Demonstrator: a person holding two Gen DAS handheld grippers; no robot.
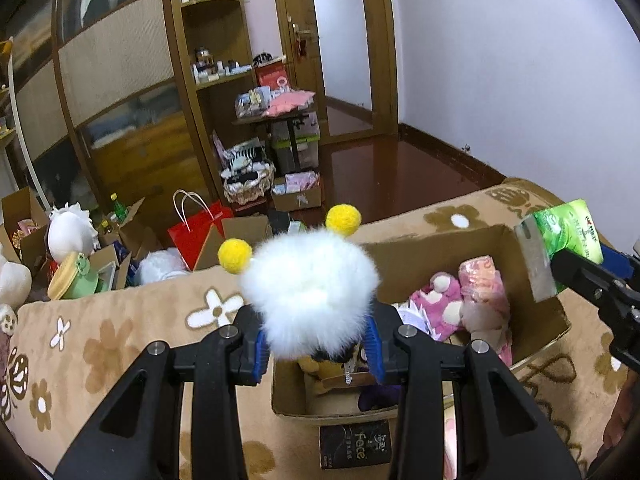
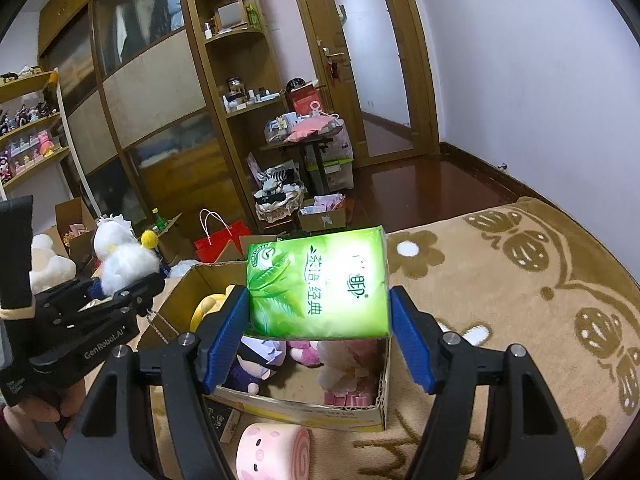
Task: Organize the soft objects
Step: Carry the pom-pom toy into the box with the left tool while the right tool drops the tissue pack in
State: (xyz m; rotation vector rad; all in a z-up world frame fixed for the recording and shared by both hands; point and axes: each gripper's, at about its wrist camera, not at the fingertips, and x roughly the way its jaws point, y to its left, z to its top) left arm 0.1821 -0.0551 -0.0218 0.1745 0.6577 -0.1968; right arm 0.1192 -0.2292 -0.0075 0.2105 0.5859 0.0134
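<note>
Soft toys heaped in open cardboard box on flower-patterned brown blanket: pink plush, yellow plush at far left corner, purple-haired doll, pale pink bundle. White fluffy toy with two yellow pom-poms pinched between blue pads of left hand-held gripper, held above near left part of box. Green tissue pack with leaf print and Chinese lettering clamped between blue pads of right hand-held gripper, held over middle of box, tilted slightly. From left wrist view, same pack seen at right edge, above box's right wall. Pink roll-shaped plush with small face lying on blanket just in front of box. Dark flat packet marked "face" beside box's near wall. Beyond blanket: red paper bag, more cardboard boxes and white plush toys on floor, wooden wardrobe, corner shelves, wooden door.
</note>
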